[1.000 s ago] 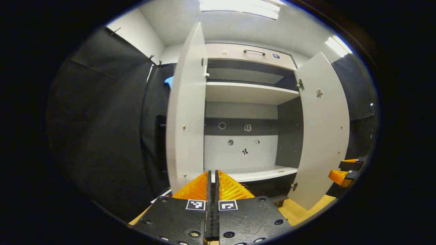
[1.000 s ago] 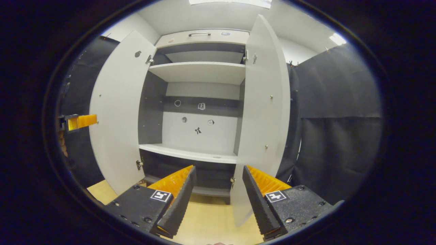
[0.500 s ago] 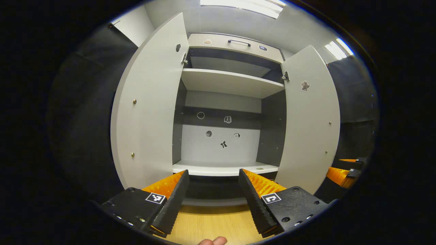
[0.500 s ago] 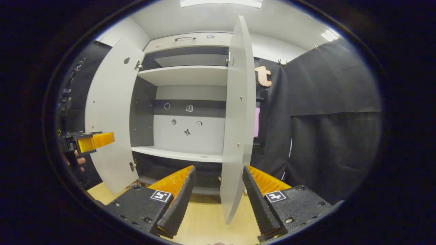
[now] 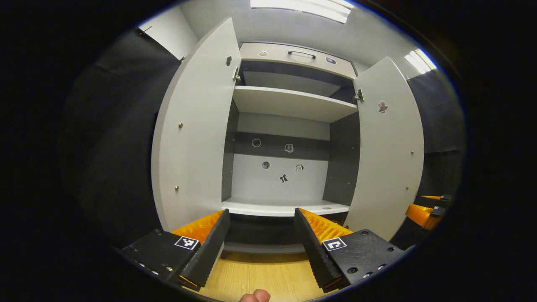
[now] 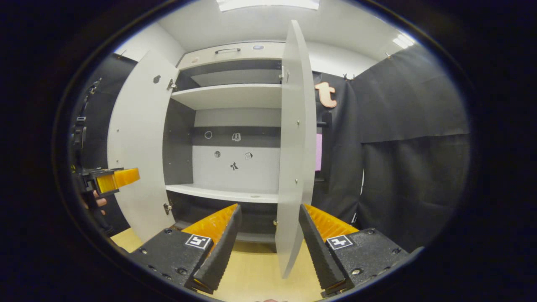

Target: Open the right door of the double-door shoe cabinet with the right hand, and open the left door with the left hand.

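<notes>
The white double-door shoe cabinet (image 5: 289, 102) stands with both doors swung out. In the left gripper view the left door (image 5: 193, 134) and right door (image 5: 390, 155) flank bare shelves. My left gripper (image 5: 262, 218) is open, holding nothing, a little back from the cabinet's middle. In the right gripper view the right door (image 6: 295, 147) appears edge-on, its lower free edge in the gap of my open right gripper (image 6: 269, 208), close to the right finger; contact cannot be made out. The left door (image 6: 138, 147) lies farther left, with the left gripper (image 6: 111, 180) before it.
Black cloth walls close in on both sides. A drawer with a dark handle (image 5: 301, 53) tops the cabinet. The wooden floor (image 5: 260, 277) runs under the grippers. A fingertip (image 5: 254, 297) pokes in at the bottom, and a hand (image 6: 94, 201) holds the left gripper.
My left gripper was shut a second ago, then opened and drew back toward the cabinet's centre. The right door has swung wider, now edge-on to the right gripper.
</notes>
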The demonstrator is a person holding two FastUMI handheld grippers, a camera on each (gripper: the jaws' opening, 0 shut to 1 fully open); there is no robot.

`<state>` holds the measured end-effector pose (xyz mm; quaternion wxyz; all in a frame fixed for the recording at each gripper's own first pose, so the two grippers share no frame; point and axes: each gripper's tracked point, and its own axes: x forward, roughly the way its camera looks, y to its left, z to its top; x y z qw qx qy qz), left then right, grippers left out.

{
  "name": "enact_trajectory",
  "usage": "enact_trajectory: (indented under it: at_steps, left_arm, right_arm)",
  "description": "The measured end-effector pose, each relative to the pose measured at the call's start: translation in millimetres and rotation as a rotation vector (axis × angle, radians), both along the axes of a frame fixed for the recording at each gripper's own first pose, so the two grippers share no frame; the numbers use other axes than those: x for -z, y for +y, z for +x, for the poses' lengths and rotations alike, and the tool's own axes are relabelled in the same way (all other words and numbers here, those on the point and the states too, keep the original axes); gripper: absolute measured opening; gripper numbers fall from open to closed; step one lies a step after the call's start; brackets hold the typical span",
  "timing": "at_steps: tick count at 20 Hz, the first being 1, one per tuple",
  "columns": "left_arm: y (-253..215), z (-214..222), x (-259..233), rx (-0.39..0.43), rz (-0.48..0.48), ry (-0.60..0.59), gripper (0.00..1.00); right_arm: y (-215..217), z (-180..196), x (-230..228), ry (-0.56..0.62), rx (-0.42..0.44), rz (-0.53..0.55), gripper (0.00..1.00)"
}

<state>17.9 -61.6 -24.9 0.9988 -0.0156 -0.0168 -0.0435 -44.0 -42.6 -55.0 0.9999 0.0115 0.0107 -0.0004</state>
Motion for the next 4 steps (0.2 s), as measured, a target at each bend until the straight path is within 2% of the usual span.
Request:
enact_trajectory:
  at_steps: [4]
  left_arm:
    - [7.9,-6.4,-10.9,-0.031,0.047,-0.029,0.91]
  right_arm:
    - [3.0,-3.0,-9.2,-0.03,-0.01,-0.009,0.86]
